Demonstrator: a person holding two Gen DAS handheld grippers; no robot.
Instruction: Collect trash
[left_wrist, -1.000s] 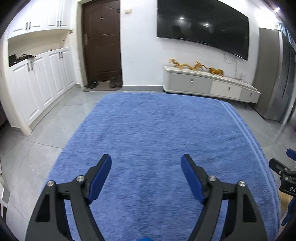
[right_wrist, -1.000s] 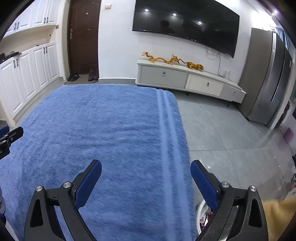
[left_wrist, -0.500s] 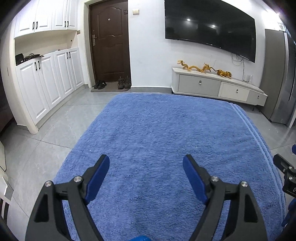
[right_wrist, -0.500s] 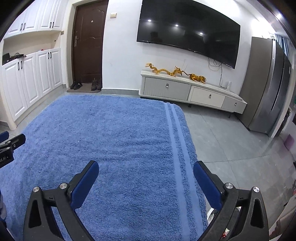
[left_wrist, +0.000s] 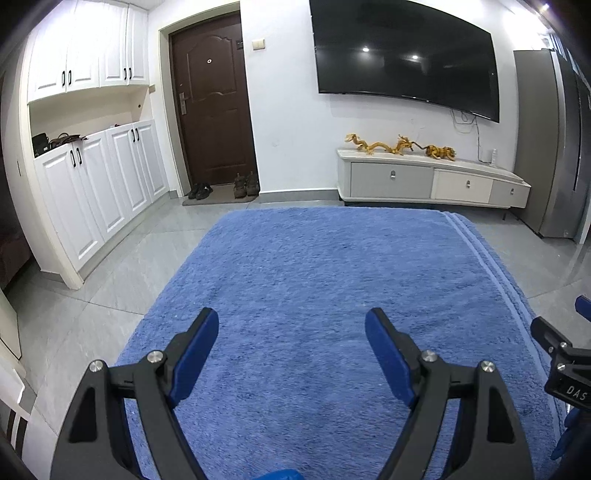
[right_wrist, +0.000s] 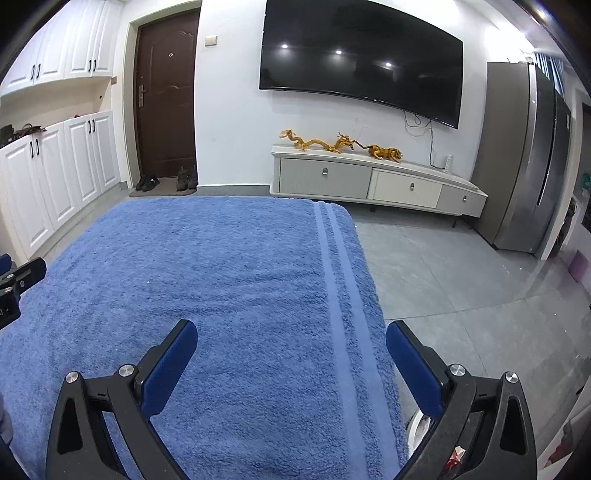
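My left gripper (left_wrist: 291, 318) is open and empty, held above a surface covered by a blue towel (left_wrist: 332, 280). My right gripper (right_wrist: 291, 330) is also open and empty, above the towel's right edge (right_wrist: 347, 295). No trash lies on the towel in either view. Below the towel's right edge, the white rim of a bin (right_wrist: 415, 424) shows behind my right finger, with bits of trash (right_wrist: 456, 452) inside. My right gripper's side shows at the right edge of the left wrist view (left_wrist: 561, 354).
A white TV cabinet (left_wrist: 432, 181) with golden dragon figures (left_wrist: 399, 144) stands at the far wall under a large TV (left_wrist: 402, 59). A brown door (left_wrist: 212, 99) with shoes (left_wrist: 221, 188), white cupboards (left_wrist: 96, 184) at left, a grey fridge (right_wrist: 532, 155) at right, grey tiled floor (right_wrist: 443, 273).
Both grippers have tilted upward and drawn back a little, so more of the far wall shows and the towel sits lower in view. Jaws stay open.
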